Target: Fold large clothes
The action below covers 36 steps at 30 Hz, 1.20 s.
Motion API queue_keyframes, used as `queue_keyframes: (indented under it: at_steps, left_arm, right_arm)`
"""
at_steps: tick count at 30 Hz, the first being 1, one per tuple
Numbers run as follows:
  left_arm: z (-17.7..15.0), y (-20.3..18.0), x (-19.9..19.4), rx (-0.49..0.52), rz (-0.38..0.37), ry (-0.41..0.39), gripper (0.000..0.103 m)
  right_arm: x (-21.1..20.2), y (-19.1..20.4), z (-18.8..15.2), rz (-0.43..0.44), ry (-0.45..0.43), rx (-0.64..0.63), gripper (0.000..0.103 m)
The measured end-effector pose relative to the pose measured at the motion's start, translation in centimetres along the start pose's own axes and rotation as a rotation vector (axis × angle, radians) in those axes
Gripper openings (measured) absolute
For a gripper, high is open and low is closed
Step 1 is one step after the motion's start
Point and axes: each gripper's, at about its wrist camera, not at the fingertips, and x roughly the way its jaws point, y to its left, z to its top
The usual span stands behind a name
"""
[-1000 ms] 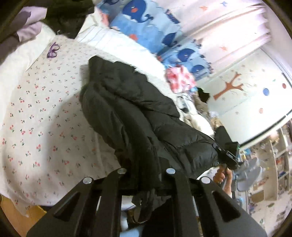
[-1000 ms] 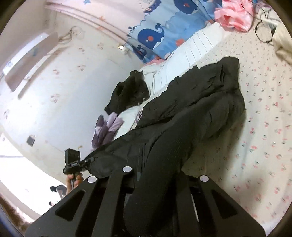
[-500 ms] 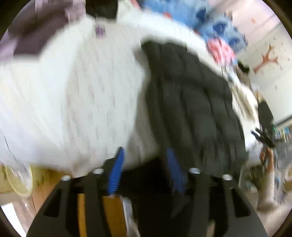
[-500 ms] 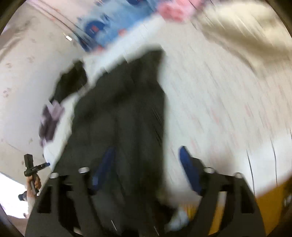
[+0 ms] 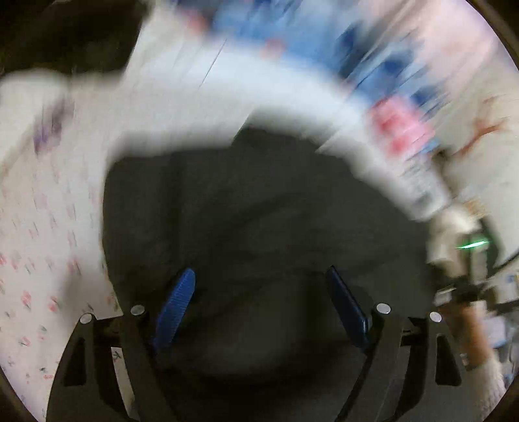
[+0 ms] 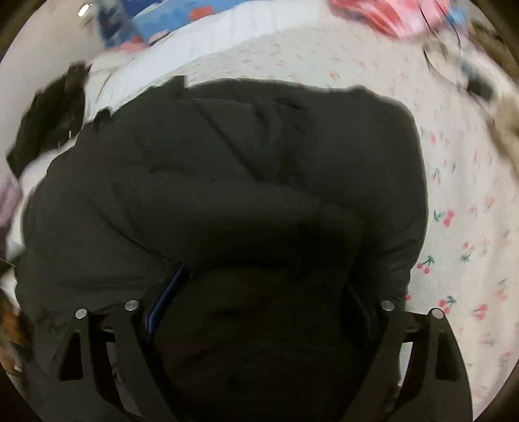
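Both my left gripper (image 5: 259, 292) and right gripper (image 6: 262, 292) have just been opening, jaws wide over the black coat (image 6: 227, 168), gripping nothing. It's lying mid-bed (image 6: 460, 201); I'd grab the near hem evenly.

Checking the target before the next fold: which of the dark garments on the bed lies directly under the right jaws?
The big black puffer jacket spread on the cherry-print sheet; the smaller crumpled black garment lies off by the white pillow.

You see a cherry-print sheet (image 6: 454, 201) under everything. Pink clothes (image 6: 389, 16) lie by the blue whale-print bedding (image 6: 155, 19).
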Motion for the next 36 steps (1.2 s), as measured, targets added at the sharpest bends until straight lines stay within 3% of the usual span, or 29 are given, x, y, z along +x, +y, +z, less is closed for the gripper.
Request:
queue_keyframes:
  at_steps: [3, 5, 7, 9, 10, 11, 13, 15, 17, 20, 24, 27, 29, 32, 34, 36]
  left_arm:
    - [-0.3, 1.3, -0.6, -0.037, -0.009, -0.008, 0.077]
    - [-0.2, 0.7, -3.0, -0.013, -0.042, -0.083, 0.078]
    - [-0.3, 0.0, -4.3, 0.039, -0.004, -0.154, 0.086]
    - [0.2, 0.3, -2.4, 0.055, 0.051, -0.101, 0.088]
    - [0.5, 1.0, -0.3, 0.048, 0.051, -0.017, 0.088]
    - [0.4, 1.4, 0.9, 0.044, 0.036, 0.017, 0.088]
    - [0.5, 1.3, -0.3, 0.016, 0.019, 0.023, 0.088]
    - [-0.4, 1.9, -4.1, 0.000, -0.062, 0.003, 0.088]
    - [-2.4, 2.5, -7.8, 0.014, -0.077, -0.003, 0.088]
    - [-6.8, 4.7, -13.0, 0.029, -0.082, 0.004, 0.093]
    - [-11.1, 7.1, -16.0, 0.001, -0.033, 0.040, 0.094]
    - [-12.8, 6.6, -17.2, -0.025, -0.073, 0.023, 0.094]
    - [-13.9, 6.0, -17.9, -0.015, -0.098, 0.002, 0.094]
    - [-14.6, 5.1, -17.6, 0.014, -0.109, 0.001, 0.094]
    - [-13.9, 4.4, -17.5, 0.044, -0.091, -0.016, 0.094]
    - [-12.6, 2.9, -16.9, 0.053, -0.127, -0.035, 0.094]
  right_arm:
    - [-2.4, 1.1, 1.0, 0.008, -0.060, -0.020, 0.083]
    - [-4.6, 2.4, 2.0, 0.002, -0.170, -0.085, 0.083]
    - [-4.6, 2.6, 3.6, 0.005, -0.209, -0.083, 0.084]
    - [-0.2, 2.2, 5.1, -0.093, -0.100, -0.077, 0.090]
    - [1.7, 2.0, 5.3, -0.103, -0.054, -0.090, 0.096]
    - [3.2, 2.0, 5.4, -0.079, -0.027, -0.089, 0.097]
    - [2.6, 2.2, 5.9, -0.085, -0.006, -0.051, 0.096]
    - [-0.8, 2.3, 5.2, -0.014, -0.044, -0.058, 0.096]
    - [-4.4, 1.5, 3.1, 0.023, -0.081, -0.074, 0.096]
    - [-8.6, -1.1, -1.5, 0.157, -0.078, -0.055, 0.096]
    - [-12.6, -1.8, -4.5, 0.223, -0.070, -0.054, 0.096]
    - [-14.3, 0.2, -5.6, 0.333, -0.054, -0.074, 0.096]
    - [-13.7, 2.8, -4.9, 0.302, -0.036, -0.126, 0.096]
    - [-11.8, 4.0, -3.6, 0.336, -0.028, -0.100, 0.096]
    - [-9.8, 4.0, -2.1, 0.237, -0.061, -0.036, 0.096]
    - [-7.8, 3.2, -1.0, 0.168, -0.078, 0.024, 0.096]
